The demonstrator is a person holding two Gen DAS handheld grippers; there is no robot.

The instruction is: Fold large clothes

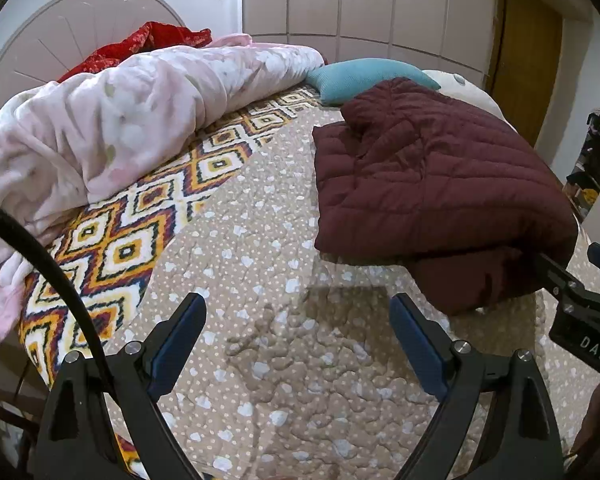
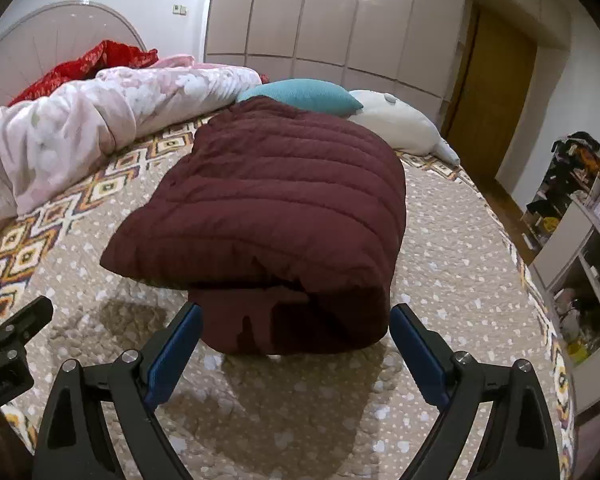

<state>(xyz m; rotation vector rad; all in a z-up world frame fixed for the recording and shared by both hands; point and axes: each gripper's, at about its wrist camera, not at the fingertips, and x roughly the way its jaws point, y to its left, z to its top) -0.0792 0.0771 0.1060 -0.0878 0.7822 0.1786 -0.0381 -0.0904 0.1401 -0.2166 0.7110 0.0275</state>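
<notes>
The maroon puffer jacket (image 2: 268,208) sits on the bed (image 2: 452,240), already doubled into a thick bundle, its upper layer draped over a darker roll underneath. It lies on the open stretch of the dotted quilt (image 1: 260,280), presumably because that flat patch gives room to work, while the pink floral duvet (image 1: 120,120) is heaped along the far side near the headboard (image 1: 60,32), out of the way. A teal cushion (image 2: 304,96) and a white pillow (image 2: 396,124) rest just behind the jacket.

The right tongs (image 2: 296,328) stand wide apart with nothing pinched, aimed straight at the jacket's near edge; the bundle's front end sits between the blue pads (image 2: 176,344) in this view, though I cannot tell whether they touch it. That framing looks like a line-up for gripping the fold or pressing it flat.

The left tongs (image 1: 298,332) also stand wide apart and empty, hanging over bare quilt, with the jacket off to their right. They seem to be parked clear so the other tool has room. From the look of it, the folding is nearly finished.
</notes>
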